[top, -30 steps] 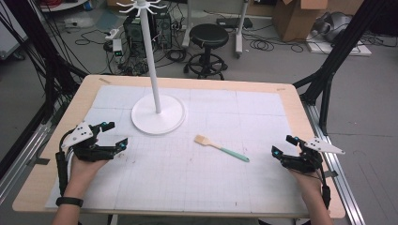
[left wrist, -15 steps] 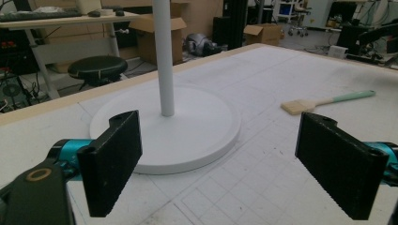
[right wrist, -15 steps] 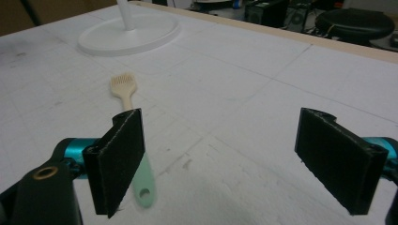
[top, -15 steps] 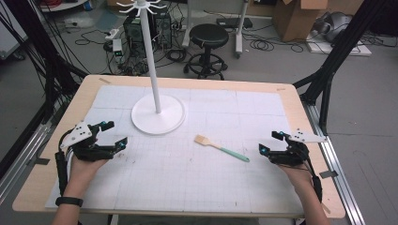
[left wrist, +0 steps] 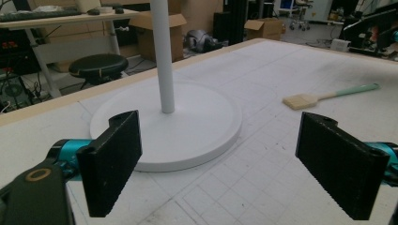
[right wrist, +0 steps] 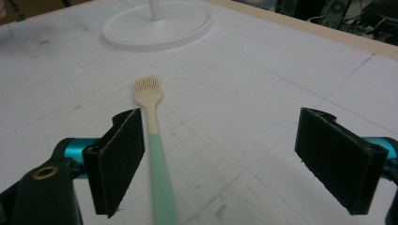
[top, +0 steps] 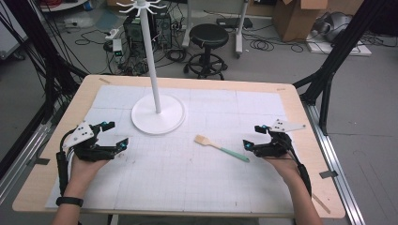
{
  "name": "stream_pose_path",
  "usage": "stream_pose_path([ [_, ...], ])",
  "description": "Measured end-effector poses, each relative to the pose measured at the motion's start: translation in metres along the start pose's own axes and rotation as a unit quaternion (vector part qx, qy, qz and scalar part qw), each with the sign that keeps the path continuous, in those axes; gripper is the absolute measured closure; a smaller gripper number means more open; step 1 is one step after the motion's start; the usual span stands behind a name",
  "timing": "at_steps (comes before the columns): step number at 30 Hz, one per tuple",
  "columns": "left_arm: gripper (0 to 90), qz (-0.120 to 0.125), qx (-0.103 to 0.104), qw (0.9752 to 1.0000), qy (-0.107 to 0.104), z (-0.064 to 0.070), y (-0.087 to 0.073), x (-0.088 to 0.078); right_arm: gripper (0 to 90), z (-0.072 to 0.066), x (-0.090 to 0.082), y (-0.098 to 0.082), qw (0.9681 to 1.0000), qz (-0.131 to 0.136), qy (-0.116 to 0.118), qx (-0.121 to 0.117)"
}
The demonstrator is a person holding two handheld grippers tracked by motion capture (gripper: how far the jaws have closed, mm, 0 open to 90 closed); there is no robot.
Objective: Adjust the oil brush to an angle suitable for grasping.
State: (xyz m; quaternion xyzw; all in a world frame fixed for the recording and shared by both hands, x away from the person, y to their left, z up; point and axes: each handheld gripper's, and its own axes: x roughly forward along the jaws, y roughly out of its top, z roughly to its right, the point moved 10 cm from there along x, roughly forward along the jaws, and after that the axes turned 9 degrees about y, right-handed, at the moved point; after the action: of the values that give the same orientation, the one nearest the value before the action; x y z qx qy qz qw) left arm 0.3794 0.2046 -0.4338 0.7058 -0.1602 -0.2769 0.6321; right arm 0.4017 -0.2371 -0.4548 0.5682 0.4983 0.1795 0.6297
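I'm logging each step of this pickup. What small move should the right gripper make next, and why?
Probably shift the right gripper sideways toward its left jaw, so the brush sits centred between them. Its jaws stand wide open, and the green handle lies flat on the mat close beside the left jaw, off centre, so closing now might catch it poorly.

From my right tool's camera, the brush (right wrist: 155, 140) runs off the picture at 6 o'clock, so I can't see the end of its green handle, and the jaw at 9 o'clock covers a strip of table beside it. The stand (right wrist: 157, 26) is cut at 12 o'clock, leaving me just its base. In my left tool's camera the stand's pole (left wrist: 162, 51) leaves the picture at 12 o'clock. From the high view the brush's bristles (top: 202, 139) are too small to make out.
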Motion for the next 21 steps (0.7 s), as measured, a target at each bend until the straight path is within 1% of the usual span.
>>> stream_pose_path([
  [2,14.3,0.001,0.000,1.0000,0.001,-0.001,0.000,0.000,15.7,-0.002,0.008,0.003,1.0000,0.000,0.004,-0.002],
  [5,14.1,0.001,-0.001,1.0000,0.001,-0.001,0.000,-0.001,15.9,-0.004,0.020,0.003,0.9998,-0.017,0.007,0.000],
  [8,14.1,-0.001,-0.002,1.0000,-0.001,0.000,0.000,0.000,15.8,-0.007,0.032,0.003,0.9994,-0.033,0.011,-0.007],
  [10,14.1,-0.002,-0.001,1.0000,-0.003,0.000,-0.001,0.000,15.8,-0.011,0.038,0.003,0.9989,-0.042,0.018,-0.009],
  [13,14.1,-0.004,0.002,1.0000,-0.005,0.002,-0.001,0.000,15.9,-0.014,0.048,0.001,0.9977,-0.060,0.025,-0.020],
  [20,14.1,-0.004,0.002,1.0000,-0.005,0.002,-0.001,0.000,17.3,-0.021,0.067,-0.006,0.9940,-0.099,0.039,-0.023],
  [21,14.1,-0.005,0.002,1.0000,-0.006,0.002,-0.001,0.000,18.5,-0.021,0.070,-0.006,0.9935,-0.103,0.040,-0.028],
])
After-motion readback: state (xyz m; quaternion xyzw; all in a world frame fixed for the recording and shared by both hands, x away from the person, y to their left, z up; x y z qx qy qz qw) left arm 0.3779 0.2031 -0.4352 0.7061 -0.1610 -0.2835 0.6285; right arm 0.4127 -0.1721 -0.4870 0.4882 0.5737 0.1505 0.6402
